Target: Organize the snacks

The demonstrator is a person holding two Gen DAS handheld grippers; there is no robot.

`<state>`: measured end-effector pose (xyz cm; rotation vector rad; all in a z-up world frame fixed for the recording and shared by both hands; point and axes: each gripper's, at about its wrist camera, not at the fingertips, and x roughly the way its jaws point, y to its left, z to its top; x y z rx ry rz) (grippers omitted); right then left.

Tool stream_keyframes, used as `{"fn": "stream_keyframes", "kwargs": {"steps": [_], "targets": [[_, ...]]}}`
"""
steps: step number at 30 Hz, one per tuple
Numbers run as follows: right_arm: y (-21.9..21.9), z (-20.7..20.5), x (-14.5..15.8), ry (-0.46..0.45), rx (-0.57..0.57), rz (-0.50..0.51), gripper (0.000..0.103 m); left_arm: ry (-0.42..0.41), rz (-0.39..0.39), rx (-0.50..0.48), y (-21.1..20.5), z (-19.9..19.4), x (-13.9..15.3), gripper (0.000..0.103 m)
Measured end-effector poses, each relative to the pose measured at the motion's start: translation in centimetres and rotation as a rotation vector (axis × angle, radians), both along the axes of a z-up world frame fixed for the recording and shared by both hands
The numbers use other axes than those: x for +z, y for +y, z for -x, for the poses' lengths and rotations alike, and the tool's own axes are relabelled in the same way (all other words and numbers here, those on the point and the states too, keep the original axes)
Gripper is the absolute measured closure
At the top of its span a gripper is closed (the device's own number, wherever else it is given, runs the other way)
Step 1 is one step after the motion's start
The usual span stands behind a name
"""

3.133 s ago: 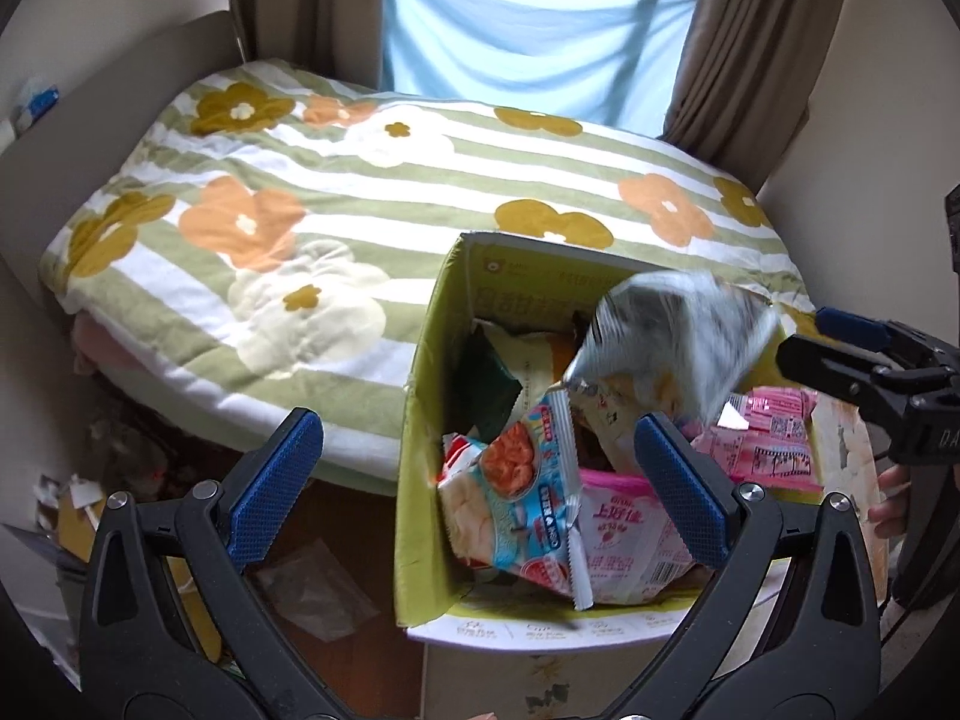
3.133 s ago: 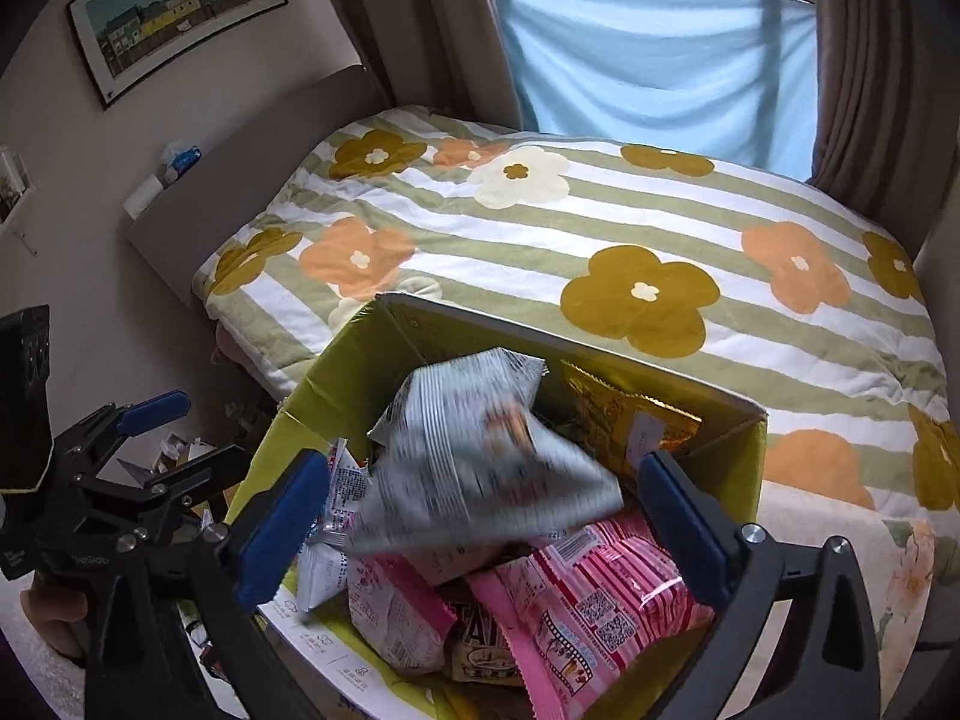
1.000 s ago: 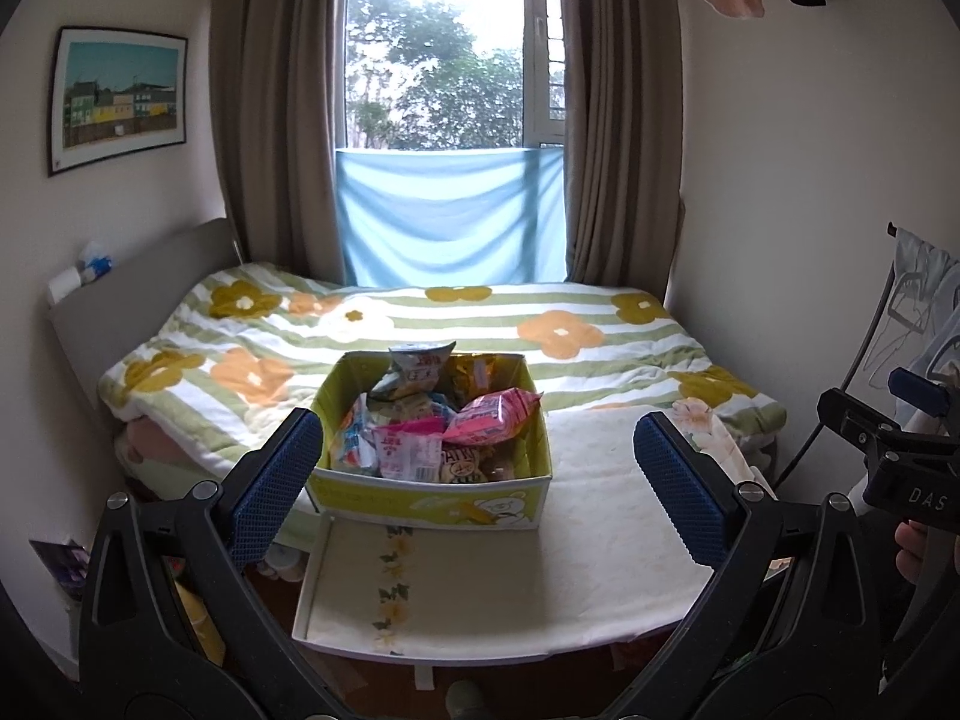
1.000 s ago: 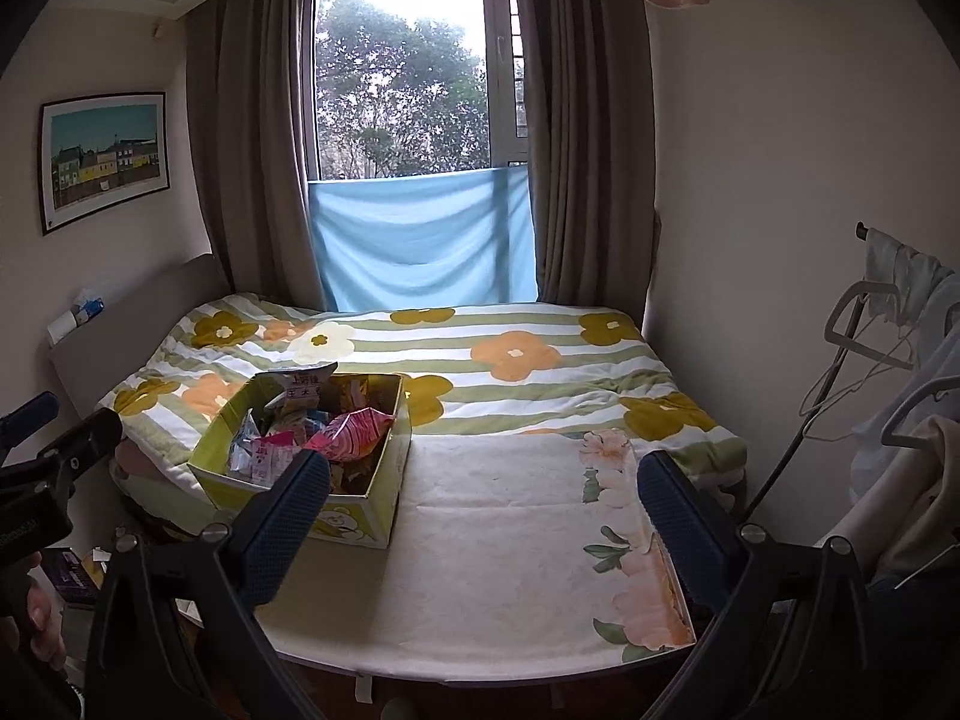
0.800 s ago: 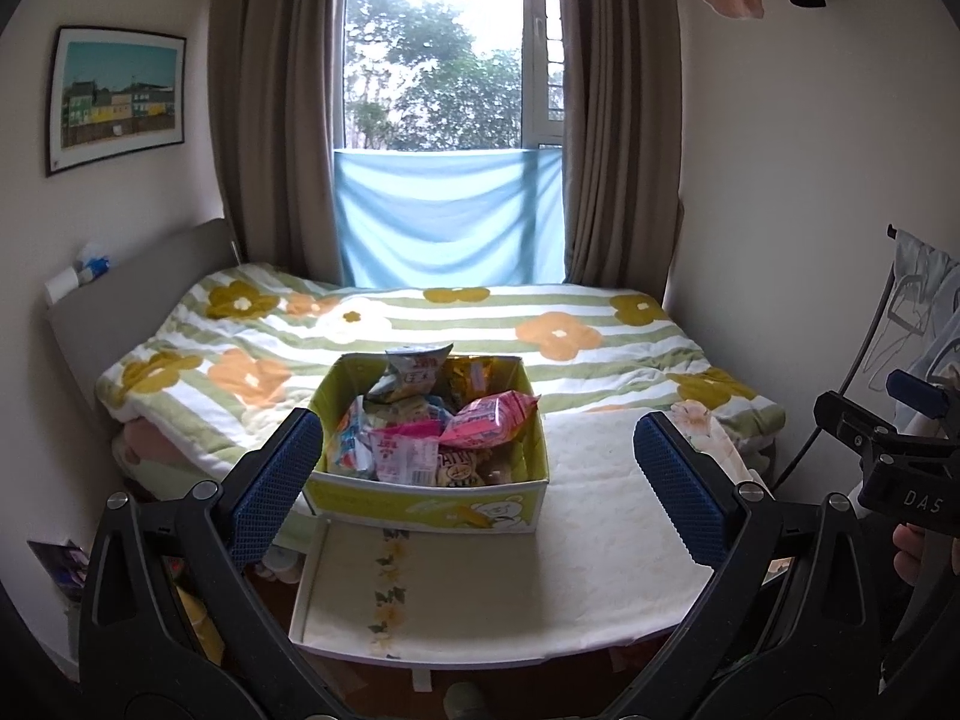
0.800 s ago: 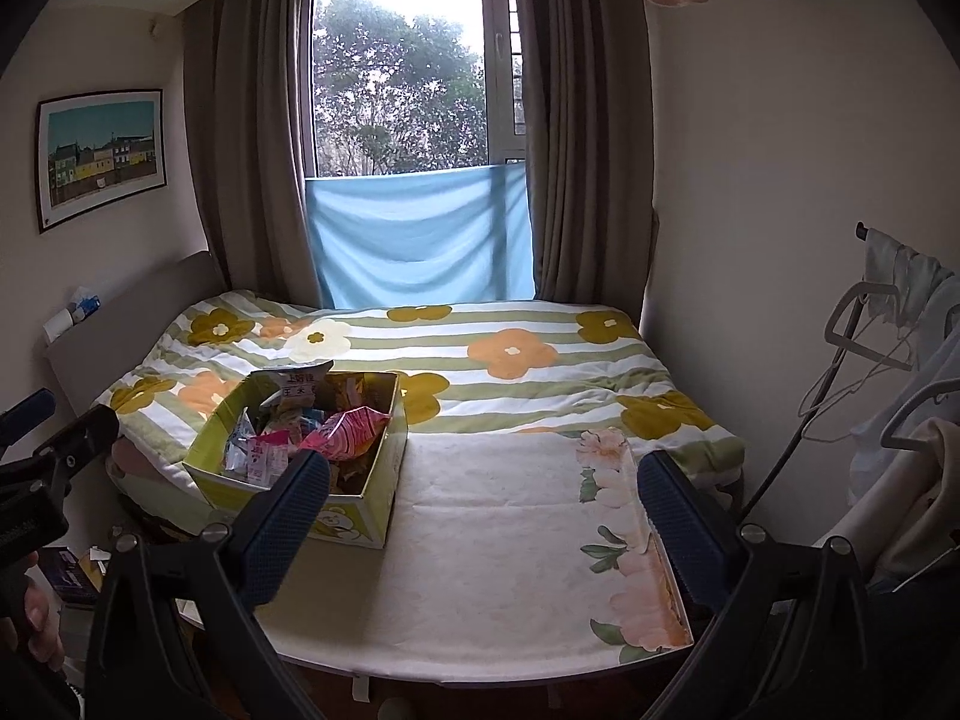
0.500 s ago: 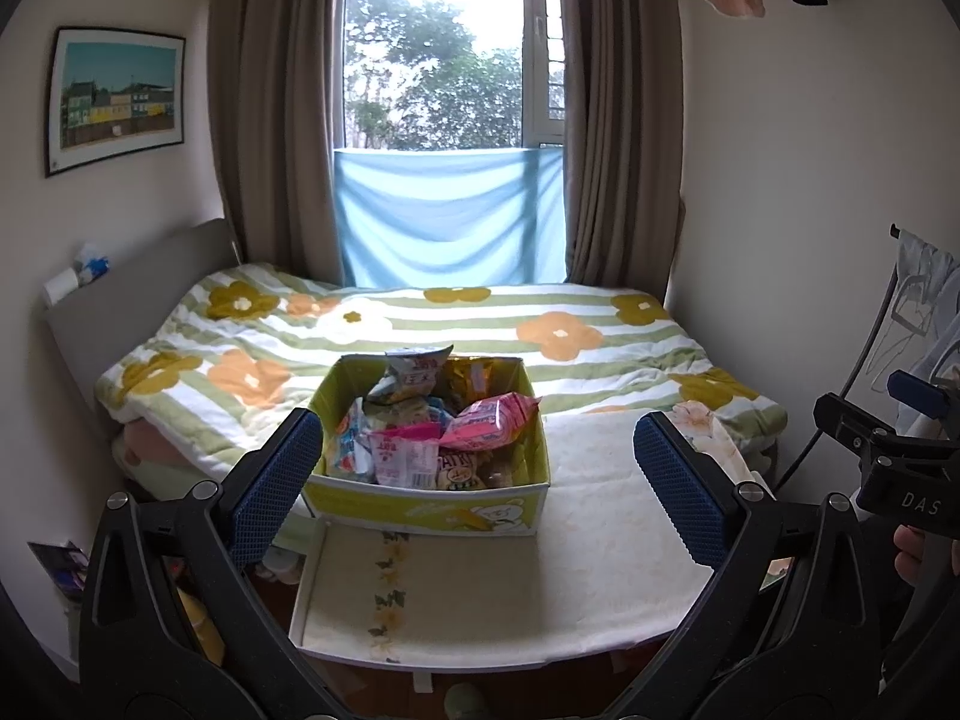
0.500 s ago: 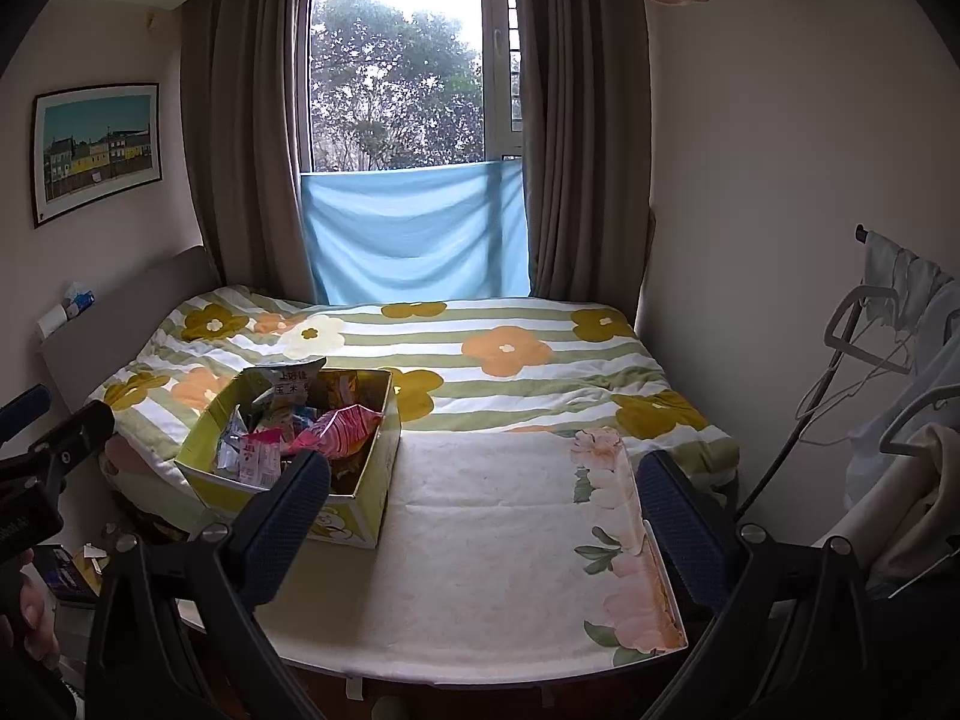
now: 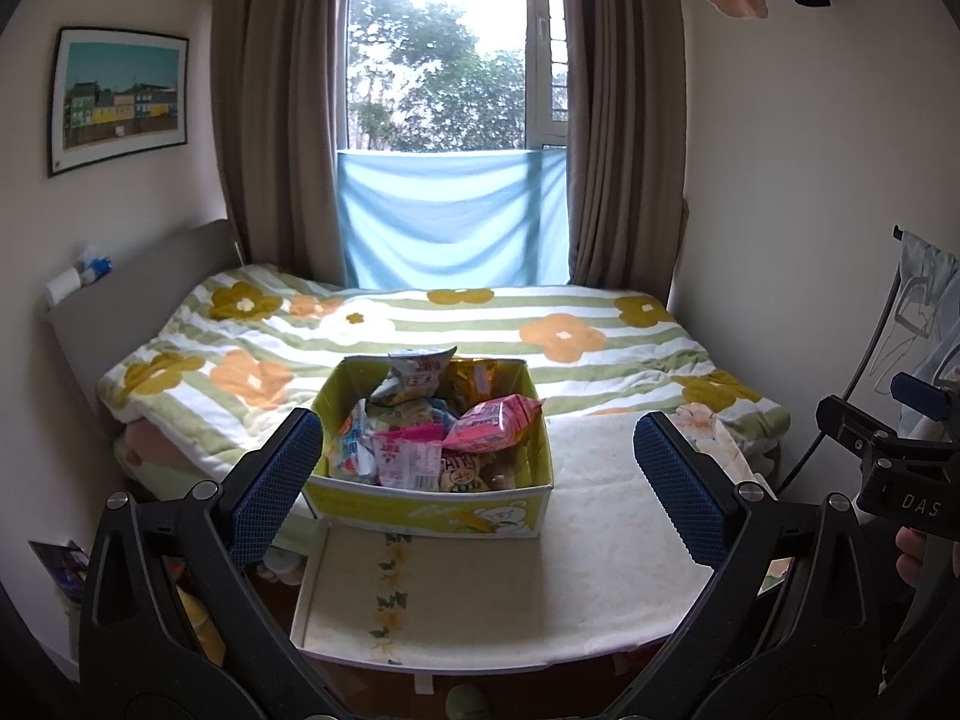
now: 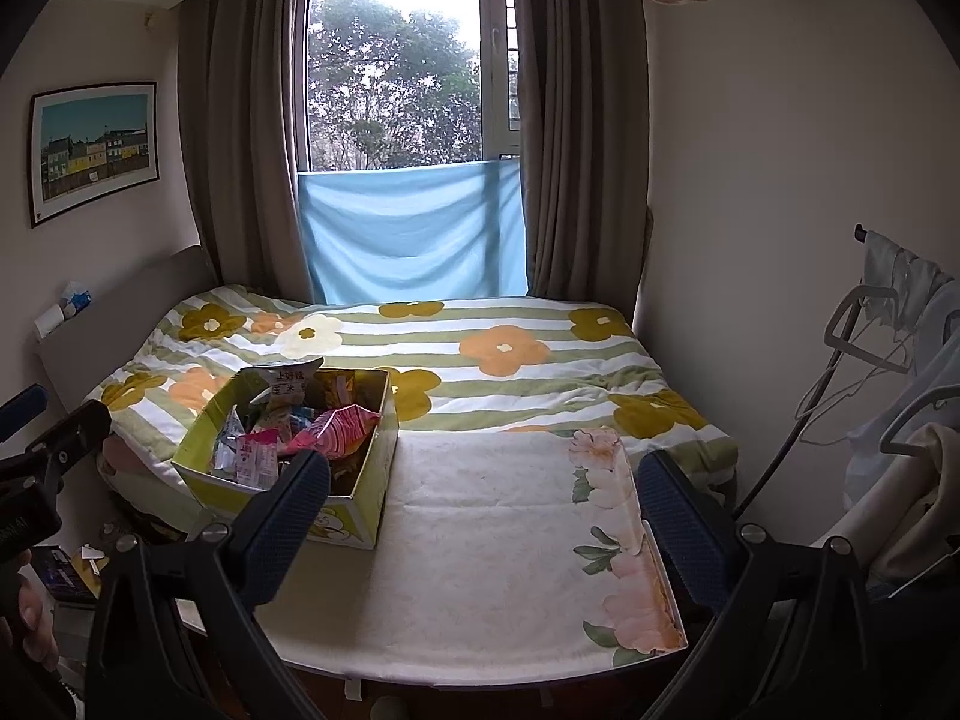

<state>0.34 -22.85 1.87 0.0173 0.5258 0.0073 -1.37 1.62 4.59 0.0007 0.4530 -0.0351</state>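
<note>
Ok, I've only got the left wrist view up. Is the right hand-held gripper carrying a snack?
Observer: No. Its own camera shows the right hand-held gripper open, with nothing between its fingers.
Operator: What's on the table's far right? A finger blocks it for me.
Observer: Only the tablecloth. Pink flowers are printed along its right edge, well away from the snack box.
Operator: And past that edge?
Observer: A beige garment hangs there, below some hangers.
</note>
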Motion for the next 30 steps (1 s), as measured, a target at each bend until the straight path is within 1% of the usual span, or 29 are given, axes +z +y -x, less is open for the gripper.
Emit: {"fn": "stream_keyframes", "kwargs": {"steps": [15, 17, 23, 27, 30], "targets": [[-0.1, 0.6, -0.1, -0.008, -0.015, 0.001, 0.001, 0.005, -0.016, 0.004, -0.3, 0.3, -0.3, 0.0], [0.0, 0.6, -0.1, -0.007, -0.016, 0.001, 0.001, 0.002, -0.013, -0.009, -0.4, 0.4, -0.3, 0.0], [-0.1, 0.6, -0.1, -0.007, -0.015, -0.001, 0.001, -0.024, -0.028, 0.006, -0.8, 0.8, -0.1, 0.0], [0.0, 0.6, -0.2, -0.001, -0.015, -0.005, 0.001, -0.005, -0.016, 0.003, -0.6, 0.5, -0.6, 0.0], [0.3, 0.3, -0.3, 0.01, -0.017, -0.007, 0.001, 0.008, -0.02, 0.009, -0.6, 0.2, -1.0, 0.0]]}}
